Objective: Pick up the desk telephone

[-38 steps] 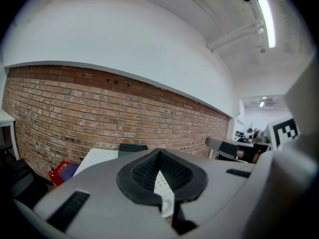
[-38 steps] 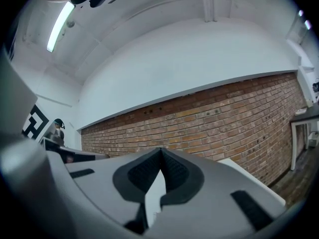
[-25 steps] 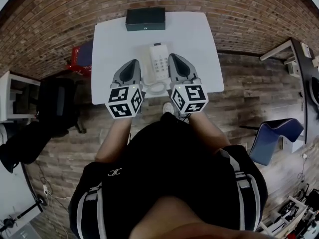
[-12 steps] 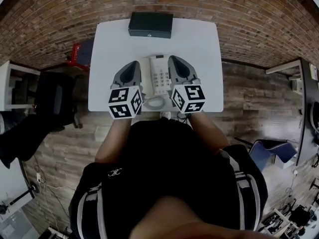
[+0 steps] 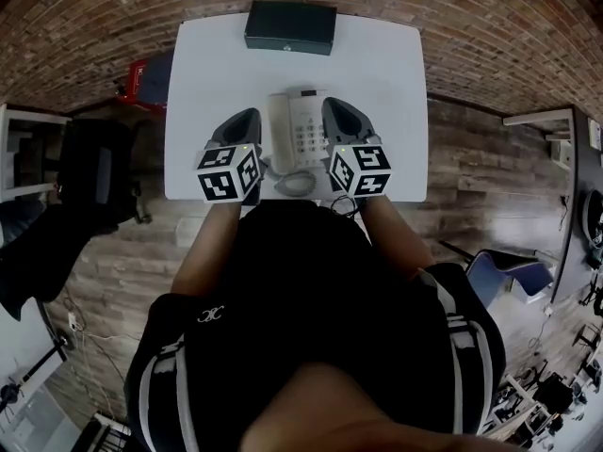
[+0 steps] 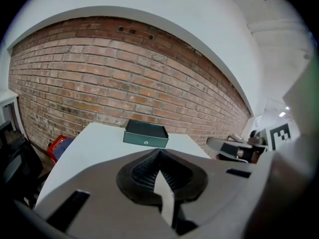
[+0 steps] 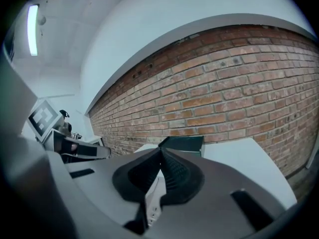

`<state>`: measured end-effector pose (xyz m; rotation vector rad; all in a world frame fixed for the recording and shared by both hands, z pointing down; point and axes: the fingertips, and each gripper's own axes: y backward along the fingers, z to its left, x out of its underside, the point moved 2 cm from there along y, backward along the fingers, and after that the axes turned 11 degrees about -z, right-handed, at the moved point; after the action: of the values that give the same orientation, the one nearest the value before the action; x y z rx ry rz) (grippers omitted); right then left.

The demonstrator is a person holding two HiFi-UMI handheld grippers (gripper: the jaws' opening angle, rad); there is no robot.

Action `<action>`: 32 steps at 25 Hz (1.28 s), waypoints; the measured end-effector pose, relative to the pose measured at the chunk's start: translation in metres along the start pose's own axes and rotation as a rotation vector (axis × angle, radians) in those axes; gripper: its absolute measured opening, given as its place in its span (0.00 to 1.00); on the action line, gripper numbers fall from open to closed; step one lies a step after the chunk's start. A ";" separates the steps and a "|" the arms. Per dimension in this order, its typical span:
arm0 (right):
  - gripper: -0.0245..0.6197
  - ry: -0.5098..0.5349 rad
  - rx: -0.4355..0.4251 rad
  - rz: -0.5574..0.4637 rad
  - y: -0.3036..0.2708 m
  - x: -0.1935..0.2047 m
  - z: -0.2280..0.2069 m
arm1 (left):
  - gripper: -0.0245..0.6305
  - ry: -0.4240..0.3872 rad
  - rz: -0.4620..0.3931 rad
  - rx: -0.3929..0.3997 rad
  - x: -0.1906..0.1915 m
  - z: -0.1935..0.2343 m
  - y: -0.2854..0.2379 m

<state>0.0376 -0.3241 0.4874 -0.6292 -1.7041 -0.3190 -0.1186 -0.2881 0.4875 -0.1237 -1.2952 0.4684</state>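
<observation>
- Left gripper (image 5: 245,121): jaws pressed together with nothing between them, just beside the left edge of the desk telephone (image 5: 303,130).
- Right gripper (image 5: 339,109): jaws also closed and empty, just beside the phone's right edge.
- The phone lies flat on the white table (image 5: 203,73), between the two grippers, with its coiled cord (image 5: 294,183) at the near edge.
- A dark green box (image 5: 290,26) sits at the table's far edge.
</observation>
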 end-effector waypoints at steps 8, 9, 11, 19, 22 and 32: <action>0.04 -0.012 0.003 0.087 -0.003 0.032 -0.025 | 0.04 0.035 0.133 0.041 0.044 0.014 -0.015; 0.04 -0.013 -0.002 0.096 -0.004 0.036 -0.029 | 0.04 0.053 0.151 0.053 0.049 0.015 -0.017; 0.04 -0.020 -0.011 0.120 -0.004 0.044 -0.035 | 0.04 0.078 0.184 0.077 0.057 0.017 -0.022; 0.04 -0.203 -0.107 0.241 -0.002 0.089 -0.057 | 0.04 0.270 0.300 0.224 0.091 0.030 -0.038; 0.06 -0.280 -0.132 0.292 0.000 0.104 -0.064 | 0.08 0.394 0.301 0.262 0.099 0.037 -0.042; 0.32 -0.463 -0.139 0.383 -0.006 0.137 -0.074 | 0.49 0.682 0.350 0.445 0.124 0.045 -0.056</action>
<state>0.0770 -0.3364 0.6374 -1.1817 -1.9561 -0.0148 -0.1219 -0.2961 0.6303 -0.1211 -0.4798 0.9110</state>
